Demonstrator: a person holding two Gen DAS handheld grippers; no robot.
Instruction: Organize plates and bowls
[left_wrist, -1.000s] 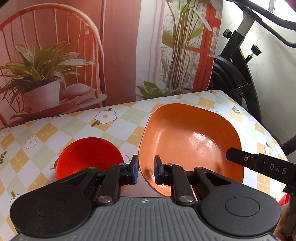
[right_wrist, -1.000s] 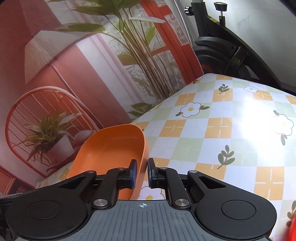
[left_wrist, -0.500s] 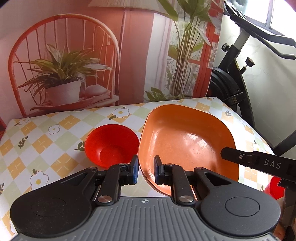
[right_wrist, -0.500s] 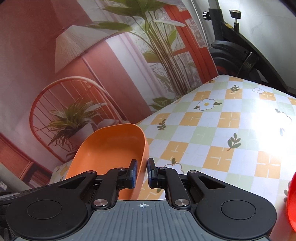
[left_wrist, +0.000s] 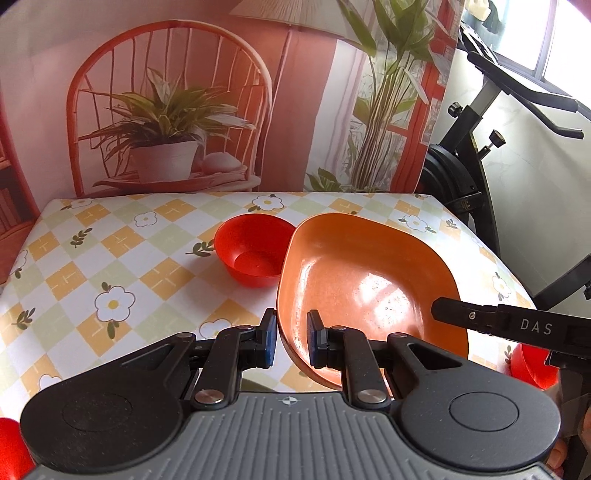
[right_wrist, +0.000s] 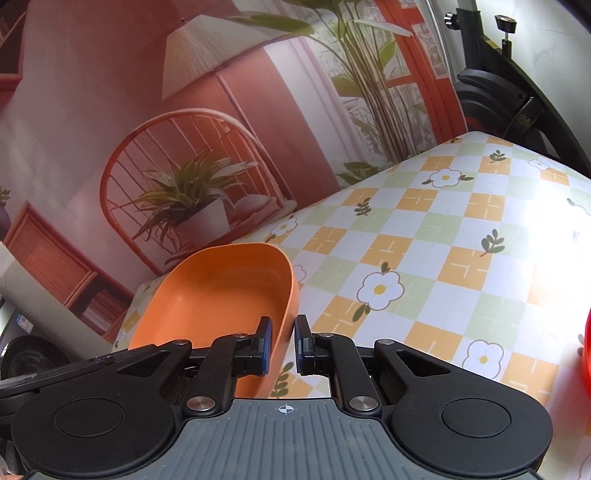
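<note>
Orange plate (left_wrist: 369, 288): deep, rounded-square, held above the counter (left_wrist: 122, 258) and tilted, far rim higher. In the left wrist view it overlaps the near right edge of a red bowl (left_wrist: 255, 251), which sits upright on the counter; whether the two touch cannot be told.

Left hand-held gripper (left_wrist: 291, 339): closed on the plate's near left rim, one blue-padded finger outside the wall, one inside. Right hand-held gripper (right_wrist: 282, 345): clamped on the plate's right-hand rim (right_wrist: 221, 295), left finger inside the plate, right finger outside. In the left wrist view one of its fingers (left_wrist: 480, 317) reaches in from the right over the plate rim.

A second red item (left_wrist: 532, 365) lies at the right edge of the counter, partly hidden behind the right hand-held gripper; its shape is not clear. A third red object (left_wrist: 11, 450) shows at the lower left corner, mostly cut off.

Counter covering: checked orange, green and white with daisies. Behind it hangs a printed backdrop (left_wrist: 184, 92) showing a chair and potted plant. An exercise bike (left_wrist: 480, 147) stands to the right of the counter.
</note>
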